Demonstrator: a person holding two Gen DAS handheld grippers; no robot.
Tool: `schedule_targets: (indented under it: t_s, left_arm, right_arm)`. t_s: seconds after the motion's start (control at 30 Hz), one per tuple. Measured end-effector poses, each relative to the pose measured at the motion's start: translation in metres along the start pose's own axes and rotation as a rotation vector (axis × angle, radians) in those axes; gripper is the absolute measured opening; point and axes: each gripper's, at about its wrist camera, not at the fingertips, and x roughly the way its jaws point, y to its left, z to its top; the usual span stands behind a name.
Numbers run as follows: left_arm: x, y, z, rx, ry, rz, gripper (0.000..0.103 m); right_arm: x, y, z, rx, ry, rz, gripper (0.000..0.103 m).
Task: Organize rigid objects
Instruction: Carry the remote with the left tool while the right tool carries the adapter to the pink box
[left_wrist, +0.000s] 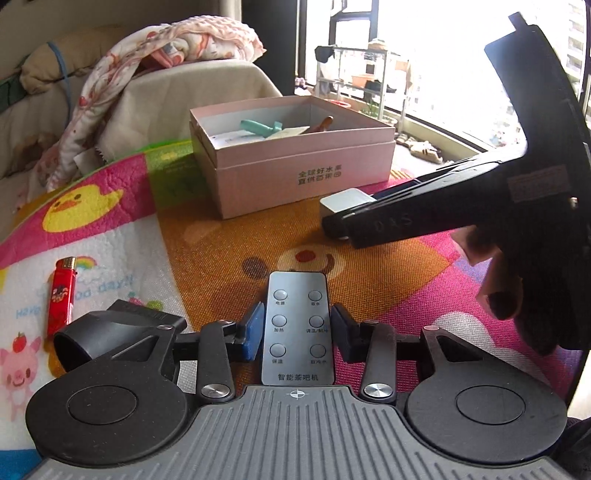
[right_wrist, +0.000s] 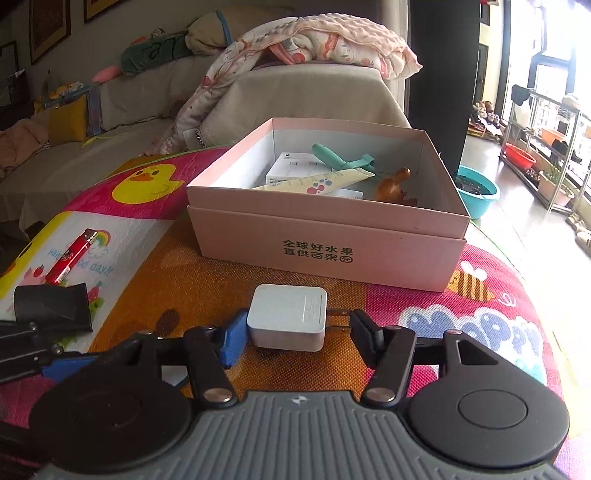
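Observation:
A grey remote control (left_wrist: 298, 326) lies on the play mat between the fingers of my left gripper (left_wrist: 297, 330); the pads stand close to its sides with slight gaps. A white plug adapter (right_wrist: 287, 316) lies between the fingers of my right gripper (right_wrist: 295, 334); the blue pad touches its left side, the black pad is apart beside the prongs. The adapter (left_wrist: 345, 203) also shows in the left wrist view, partly hidden by the right gripper. An open pink box (right_wrist: 328, 236) (left_wrist: 295, 177) behind holds a tube, a teal tool, white cartons and a brown figure.
A red lighter (left_wrist: 62, 295) (right_wrist: 72, 256) and a black nozzle-shaped piece (left_wrist: 110, 332) (right_wrist: 51, 306) lie on the mat at the left. A sofa with a blanket (right_wrist: 295, 48) stands behind the box. A teal basin (right_wrist: 476, 190) sits on the floor at the right.

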Motion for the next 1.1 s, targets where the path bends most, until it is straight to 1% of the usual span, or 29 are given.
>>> schedule_targets:
  t_s: [0.07, 0.13, 0.2, 0.27, 0.33, 0.4, 0.47, 0.53, 0.63, 0.67, 0.7, 0.73, 0.77, 0.8, 0.83, 0.87, 0.97, 1.0, 1.1]
  left_arm:
    - [0.000, -0.003, 0.002, 0.009, 0.012, 0.009, 0.044]
    - [-0.002, -0.005, 0.000, 0.007, 0.006, -0.012, 0.043]
    - [-0.007, -0.009, -0.005, 0.041, -0.005, -0.053, 0.043]
    - [-0.012, -0.016, -0.008, 0.100, -0.017, -0.060, 0.043]
    - [-0.016, -0.017, -0.003, 0.122, -0.030, -0.062, 0.043]
    - [-0.022, -0.016, 0.011, 0.129, -0.058, -0.072, 0.043]
    - [-0.032, -0.011, 0.036, 0.136, -0.118, -0.070, 0.043]
    - [-0.044, -0.004, 0.071, 0.135, -0.205, -0.061, 0.043]
    - [-0.052, 0.013, 0.130, 0.095, -0.352, -0.042, 0.043]
    - [-0.049, 0.020, 0.149, 0.069, -0.387, -0.049, 0.043]
    - [-0.044, 0.030, 0.167, 0.034, -0.406, -0.078, 0.043]
    - [-0.035, 0.043, 0.187, -0.022, -0.410, -0.133, 0.043]
    - [-0.024, 0.054, 0.202, -0.078, -0.401, -0.186, 0.043]
    - [-0.009, 0.065, 0.216, -0.141, -0.375, -0.237, 0.043]
    - [0.006, 0.073, 0.225, -0.187, -0.339, -0.260, 0.043]
    - [0.025, 0.078, 0.233, -0.215, -0.291, -0.248, 0.043]
    - [0.069, 0.078, 0.239, -0.189, -0.182, -0.169, 0.043]
    - [0.085, 0.078, 0.238, -0.184, -0.140, -0.162, 0.043]
    - [0.116, 0.082, 0.233, -0.173, -0.065, -0.151, 0.043]
  right_arm:
    - [-0.010, -0.001, -0.006, -0.027, -0.005, 0.004, 0.060]
    - [-0.020, -0.003, -0.012, -0.049, -0.017, 0.006, 0.060]
    - [-0.032, -0.006, -0.018, -0.066, -0.033, 0.014, 0.060]
    - [-0.043, -0.011, -0.020, -0.075, -0.046, 0.027, 0.059]
    - [-0.055, -0.017, -0.019, -0.075, -0.068, 0.036, 0.059]
    - [-0.068, -0.023, -0.012, -0.059, -0.109, 0.045, 0.059]
    - [-0.083, -0.030, 0.002, -0.038, -0.170, 0.053, 0.059]
    - [-0.101, -0.039, 0.026, -0.020, -0.259, 0.048, 0.059]
    - [-0.124, -0.052, 0.071, -0.011, -0.408, 0.000, 0.059]
    - [-0.127, -0.056, 0.085, -0.009, -0.444, -0.022, 0.059]
    - [-0.128, -0.058, 0.096, -0.008, -0.463, -0.037, 0.059]
    - [-0.125, -0.060, 0.107, -0.010, -0.476, -0.058, 0.059]
    - [-0.120, -0.060, 0.115, -0.015, -0.479, -0.077, 0.059]
    - [-0.113, -0.059, 0.119, -0.019, -0.475, -0.093, 0.059]
    - [-0.105, -0.058, 0.120, -0.021, -0.459, -0.103, 0.059]
    - [-0.093, -0.055, 0.119, -0.022, -0.429, -0.101, 0.059]
    - [-0.056, -0.048, 0.109, -0.030, -0.332, -0.064, 0.059]
    - [-0.044, -0.046, 0.106, -0.037, -0.300, -0.055, 0.059]
    - [-0.011, -0.041, 0.099, -0.051, -0.212, -0.042, 0.059]
